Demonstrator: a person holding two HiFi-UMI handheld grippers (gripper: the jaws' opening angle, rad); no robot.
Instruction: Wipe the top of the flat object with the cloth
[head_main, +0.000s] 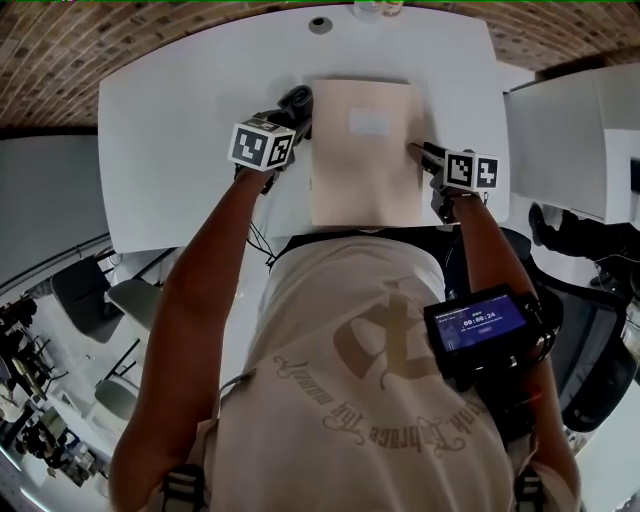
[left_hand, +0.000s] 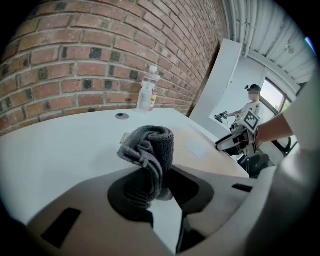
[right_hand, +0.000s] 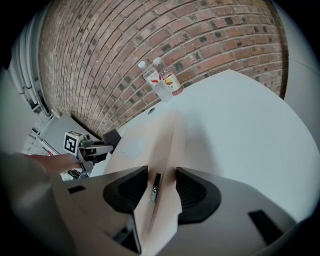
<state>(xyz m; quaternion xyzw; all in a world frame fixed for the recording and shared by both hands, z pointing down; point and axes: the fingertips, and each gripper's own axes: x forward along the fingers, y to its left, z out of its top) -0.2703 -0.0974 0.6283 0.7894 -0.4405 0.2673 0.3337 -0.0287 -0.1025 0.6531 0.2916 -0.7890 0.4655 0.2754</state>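
Our left claw (left_hand: 157, 186) is clamped on a bunched grey cloth (left_hand: 150, 147), held just beside the far left edge of the flat tan envelope (head_main: 362, 170) lying on the white surface (head_main: 190, 130), while our right claw (right_hand: 161, 187) grips the envelope's right edge between its jaws.

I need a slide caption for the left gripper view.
Left hand-held gripper holding a grey cloth beside the tan flat board, right hand-held gripper clamping its far edge.
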